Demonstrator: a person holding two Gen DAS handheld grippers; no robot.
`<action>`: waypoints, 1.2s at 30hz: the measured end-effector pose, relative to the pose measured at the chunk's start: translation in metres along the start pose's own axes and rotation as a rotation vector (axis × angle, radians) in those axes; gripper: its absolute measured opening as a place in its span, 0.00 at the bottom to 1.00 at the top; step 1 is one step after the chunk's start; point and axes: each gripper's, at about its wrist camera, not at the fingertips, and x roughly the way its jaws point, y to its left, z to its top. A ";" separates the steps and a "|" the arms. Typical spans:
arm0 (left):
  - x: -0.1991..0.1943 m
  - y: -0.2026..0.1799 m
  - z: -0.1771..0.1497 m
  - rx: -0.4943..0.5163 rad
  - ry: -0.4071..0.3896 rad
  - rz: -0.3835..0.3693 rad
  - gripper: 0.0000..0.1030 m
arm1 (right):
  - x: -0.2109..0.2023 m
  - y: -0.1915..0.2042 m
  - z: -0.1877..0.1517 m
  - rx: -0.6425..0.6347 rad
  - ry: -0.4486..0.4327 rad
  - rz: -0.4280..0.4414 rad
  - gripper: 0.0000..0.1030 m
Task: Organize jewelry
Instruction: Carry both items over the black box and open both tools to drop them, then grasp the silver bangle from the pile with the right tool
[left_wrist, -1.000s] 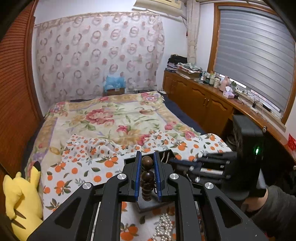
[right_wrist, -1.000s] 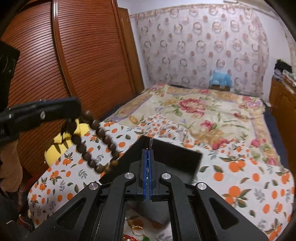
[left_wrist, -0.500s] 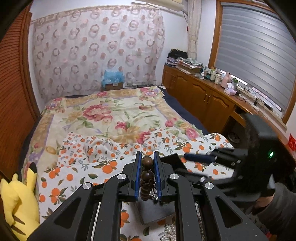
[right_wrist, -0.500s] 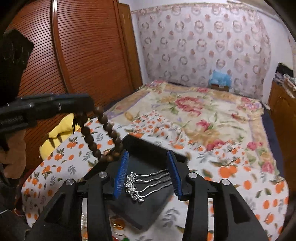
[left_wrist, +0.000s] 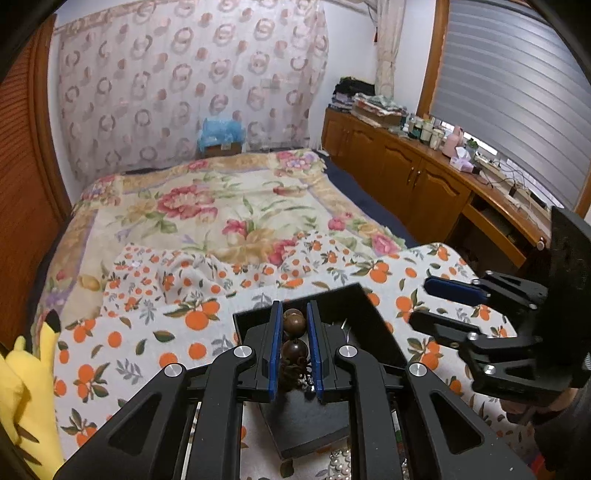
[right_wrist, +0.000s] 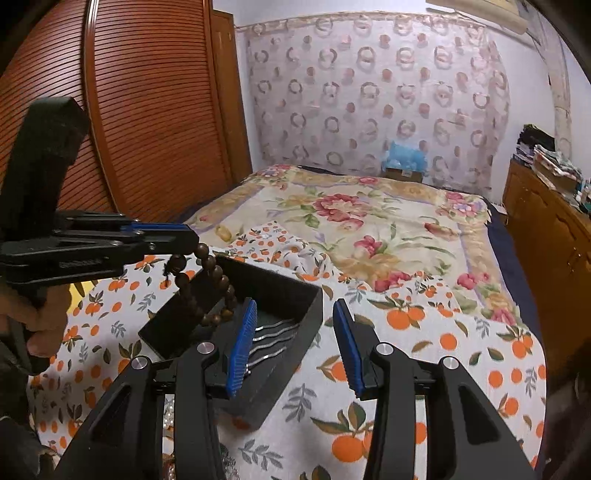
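My left gripper (left_wrist: 292, 325) is shut on a brown wooden bead bracelet (left_wrist: 294, 341). The bracelet (right_wrist: 212, 286) hangs in a loop from the left gripper (right_wrist: 184, 238) over the near left corner of a black open box (right_wrist: 295, 291). A silver chain (right_wrist: 273, 338) lies inside the box. My right gripper (right_wrist: 293, 345) is open and empty, just above the box's near right side; it also shows at the right of the left wrist view (left_wrist: 439, 306). The box (left_wrist: 364, 306) sits on an orange-print cloth.
The orange-print cloth (right_wrist: 443, 354) covers the near end of a bed with a floral blanket (right_wrist: 369, 221). White pearls (left_wrist: 341, 461) lie near the box's front. A yellow plush toy (left_wrist: 26, 387) is at the left. Wooden cabinets (left_wrist: 424, 192) run along the right.
My right gripper has opened, let the silver chain fall into the box, and drawn back to the right. My left gripper still holds the bead bracelet over the box.
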 end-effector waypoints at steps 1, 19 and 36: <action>0.001 0.000 -0.002 -0.002 0.005 0.001 0.12 | -0.001 0.000 -0.002 0.003 0.001 -0.002 0.45; -0.045 -0.033 -0.090 0.011 -0.006 -0.005 0.26 | -0.042 0.027 -0.079 0.001 0.062 -0.006 0.35; -0.077 -0.040 -0.147 0.002 -0.033 -0.018 0.26 | -0.039 0.064 -0.111 -0.065 0.140 0.006 0.20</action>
